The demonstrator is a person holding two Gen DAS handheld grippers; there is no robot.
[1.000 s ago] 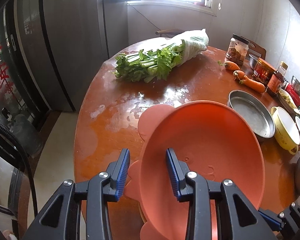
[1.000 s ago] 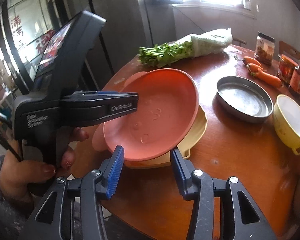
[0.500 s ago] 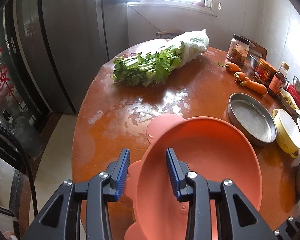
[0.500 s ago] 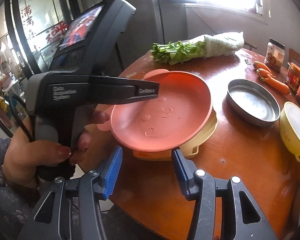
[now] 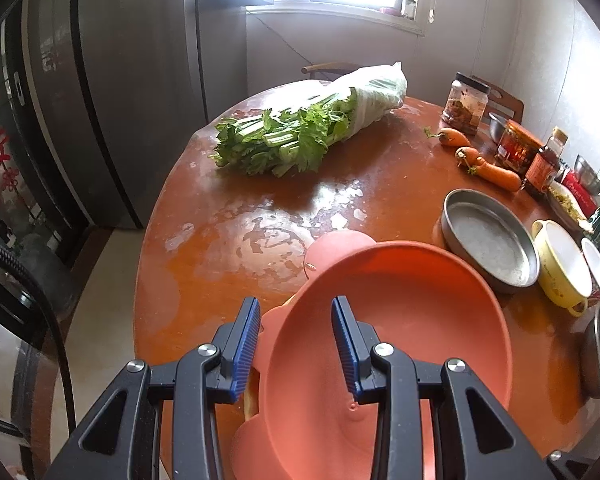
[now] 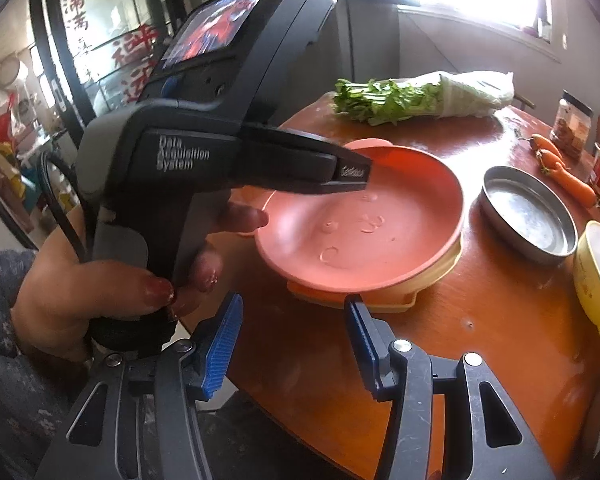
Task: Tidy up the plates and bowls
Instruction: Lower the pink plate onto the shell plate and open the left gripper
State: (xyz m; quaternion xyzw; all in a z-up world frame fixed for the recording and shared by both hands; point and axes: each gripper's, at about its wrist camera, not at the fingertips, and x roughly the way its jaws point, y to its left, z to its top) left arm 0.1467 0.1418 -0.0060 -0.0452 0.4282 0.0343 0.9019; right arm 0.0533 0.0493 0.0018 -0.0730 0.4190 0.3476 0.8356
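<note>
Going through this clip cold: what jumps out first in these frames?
The pink plate dominates: it sits at the near edge of the round table on a yellow dish, with the left gripper open astride its rim. The right gripper hangs open and empty in front of it. Next comes the bagged bunch of celery at the table's far side, then the metal pan to the right.

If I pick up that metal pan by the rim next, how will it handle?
The metal pan looks thin-walled and rigid, so it is probably light and won't flex. Its low, slightly flared rim and shiny surface may let the right gripper slip, so pinch deep. It sits flat on the table, so tipping seems unlikely; pushed, it should slide.
</note>
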